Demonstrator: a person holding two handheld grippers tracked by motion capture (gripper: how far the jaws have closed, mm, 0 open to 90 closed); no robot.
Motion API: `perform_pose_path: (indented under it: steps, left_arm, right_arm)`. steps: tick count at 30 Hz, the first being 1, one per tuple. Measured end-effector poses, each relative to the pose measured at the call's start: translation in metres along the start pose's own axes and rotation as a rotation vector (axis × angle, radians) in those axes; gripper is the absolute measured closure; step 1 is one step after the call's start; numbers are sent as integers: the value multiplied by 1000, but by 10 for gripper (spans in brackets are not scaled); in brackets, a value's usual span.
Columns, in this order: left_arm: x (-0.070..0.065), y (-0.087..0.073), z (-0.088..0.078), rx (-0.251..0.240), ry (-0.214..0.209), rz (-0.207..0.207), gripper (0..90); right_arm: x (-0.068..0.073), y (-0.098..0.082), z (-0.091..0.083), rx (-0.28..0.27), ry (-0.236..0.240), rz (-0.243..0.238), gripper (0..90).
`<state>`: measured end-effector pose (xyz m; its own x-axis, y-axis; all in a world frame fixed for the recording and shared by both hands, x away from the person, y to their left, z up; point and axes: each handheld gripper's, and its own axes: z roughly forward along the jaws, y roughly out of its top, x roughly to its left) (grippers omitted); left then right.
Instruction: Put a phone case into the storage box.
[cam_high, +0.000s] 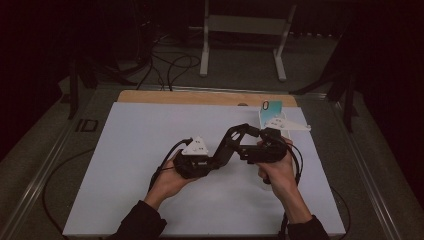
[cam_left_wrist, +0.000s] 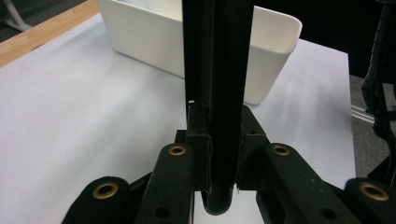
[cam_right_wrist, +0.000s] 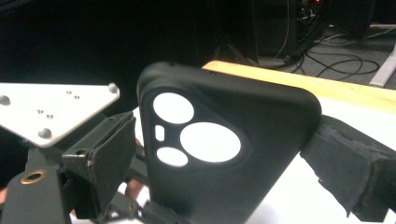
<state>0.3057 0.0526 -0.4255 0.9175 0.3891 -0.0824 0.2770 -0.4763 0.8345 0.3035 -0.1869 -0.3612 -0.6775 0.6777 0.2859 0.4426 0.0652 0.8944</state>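
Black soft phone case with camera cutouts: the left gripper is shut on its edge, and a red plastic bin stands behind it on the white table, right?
Not quite. The bin is white, not red, as the left gripper view shows. The rest holds: the left gripper is shut on the edge of the black phone case, with the bin behind it on the white table.

Open mat (cam_high: 125, 165) lies left; a white bin (cam_left_wrist: 261, 51) blocks ahead.

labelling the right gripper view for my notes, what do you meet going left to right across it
grey three-cornered plate → black pad of a hand-held gripper → black phone case with its camera cut-outs → worn black pad at the right edge
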Motion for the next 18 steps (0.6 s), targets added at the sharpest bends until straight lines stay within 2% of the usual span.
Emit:
perform_pose_path:
  steps: [2,5,6,7,10,18]
  left_arm:
    - [-1,0,1,1,-4,2,804]
    - [-1,0,1,1,-4,2,804]
    - [-1,1,2,-16,-9,-10,804]
    - [-1,1,2,-16,-9,-10,804]
    - [-2,2,2,-19,-8,-7,806]
    - [-4,2,6,-20,-18,-10,806]
  right_arm:
    - [3,1,3,-6,-19,-15,120]
    - [4,1,4,-7,-19,-16,121]
    - [4,1,4,-7,-19,-16,121]
    - [6,1,4,-24,-19,-12,121]
    - [4,1,5,-30,-20,-3,110]
    - [4,-1,9,-26,-22,7,105]
